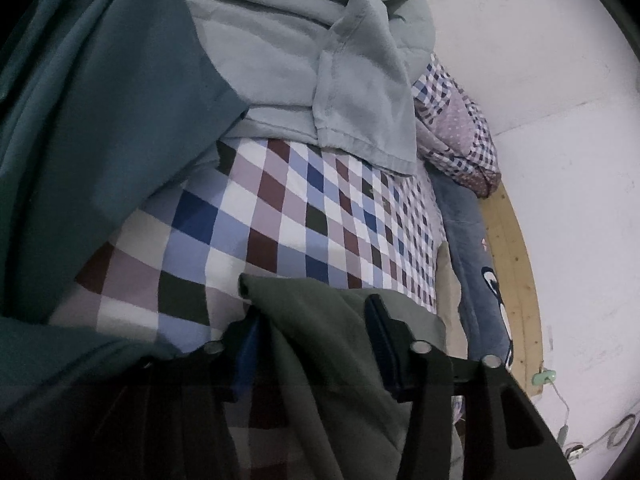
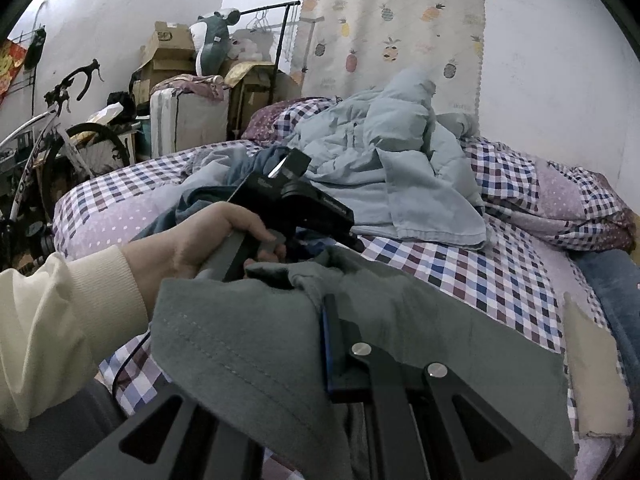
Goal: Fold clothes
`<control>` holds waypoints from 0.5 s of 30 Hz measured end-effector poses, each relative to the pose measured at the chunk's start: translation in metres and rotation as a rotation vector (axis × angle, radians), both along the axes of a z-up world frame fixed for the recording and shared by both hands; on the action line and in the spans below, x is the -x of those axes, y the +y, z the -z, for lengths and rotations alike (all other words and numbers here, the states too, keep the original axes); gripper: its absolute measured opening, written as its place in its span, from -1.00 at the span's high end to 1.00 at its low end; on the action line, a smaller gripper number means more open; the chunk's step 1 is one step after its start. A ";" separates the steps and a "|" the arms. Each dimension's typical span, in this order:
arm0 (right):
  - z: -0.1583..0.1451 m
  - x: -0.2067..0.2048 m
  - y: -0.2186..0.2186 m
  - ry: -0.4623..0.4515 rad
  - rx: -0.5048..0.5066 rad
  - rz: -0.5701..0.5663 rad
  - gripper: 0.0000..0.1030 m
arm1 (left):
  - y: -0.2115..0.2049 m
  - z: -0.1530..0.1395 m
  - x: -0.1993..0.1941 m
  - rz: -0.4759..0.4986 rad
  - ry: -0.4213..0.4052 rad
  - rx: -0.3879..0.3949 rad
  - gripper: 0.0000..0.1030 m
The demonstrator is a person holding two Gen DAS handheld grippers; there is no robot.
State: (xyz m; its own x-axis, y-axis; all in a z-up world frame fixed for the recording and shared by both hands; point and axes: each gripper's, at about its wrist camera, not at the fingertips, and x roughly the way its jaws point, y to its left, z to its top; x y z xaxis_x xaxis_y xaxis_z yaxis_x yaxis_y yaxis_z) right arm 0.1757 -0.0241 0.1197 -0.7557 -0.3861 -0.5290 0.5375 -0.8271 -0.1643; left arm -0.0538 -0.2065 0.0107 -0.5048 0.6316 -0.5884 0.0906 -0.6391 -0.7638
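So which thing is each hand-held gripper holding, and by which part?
Both grip the grey-green garment at its upper edge: the left hand-held gripper and the right hand-held gripper.

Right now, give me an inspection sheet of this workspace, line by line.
Surface: bed with checked sheet, mostly bare in the middle.
Job's things: grey-green garment held up at the front; pale blue garment heaped at the back; dark teal garment hanging at the side.
Clutter: checked quilt bunched by the wall; blue jeans along the bed edge.
Grippers: left gripper and right gripper both draped with grey-green garment; whether the jaws are clamped is hidden.
Cables: thin black cable under the left hand.
Surroundings: bicycle, cardboard boxes, pineapple curtain.
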 end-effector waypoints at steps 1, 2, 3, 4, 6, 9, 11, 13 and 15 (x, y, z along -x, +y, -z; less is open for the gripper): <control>0.002 -0.001 -0.002 0.001 -0.010 -0.003 0.93 | 0.000 0.000 0.000 -0.004 0.003 0.009 0.60; 0.003 -0.002 -0.004 0.001 -0.020 -0.005 0.93 | 0.000 0.001 0.000 -0.010 -0.002 0.018 0.64; 0.005 -0.003 -0.006 0.000 -0.025 -0.009 0.93 | -0.001 0.001 -0.001 -0.015 0.000 0.016 0.74; 0.007 -0.004 -0.007 -0.001 -0.030 -0.012 0.93 | -0.002 0.001 -0.001 -0.021 0.002 0.013 0.79; 0.010 -0.006 -0.010 -0.004 -0.037 -0.016 0.93 | -0.004 -0.001 -0.003 -0.032 0.012 0.003 0.83; 0.013 -0.007 -0.010 -0.011 -0.033 -0.022 0.93 | -0.011 -0.009 -0.007 -0.052 0.055 -0.044 0.86; 0.012 -0.011 -0.012 -0.014 -0.029 -0.031 0.93 | -0.016 -0.017 -0.010 -0.061 0.084 -0.085 0.87; 0.009 -0.016 -0.017 -0.014 -0.024 -0.053 0.93 | -0.023 -0.028 -0.015 -0.067 0.117 -0.130 0.88; 0.006 -0.023 -0.022 -0.011 -0.021 -0.078 0.93 | -0.030 -0.040 -0.020 -0.070 0.154 -0.177 0.89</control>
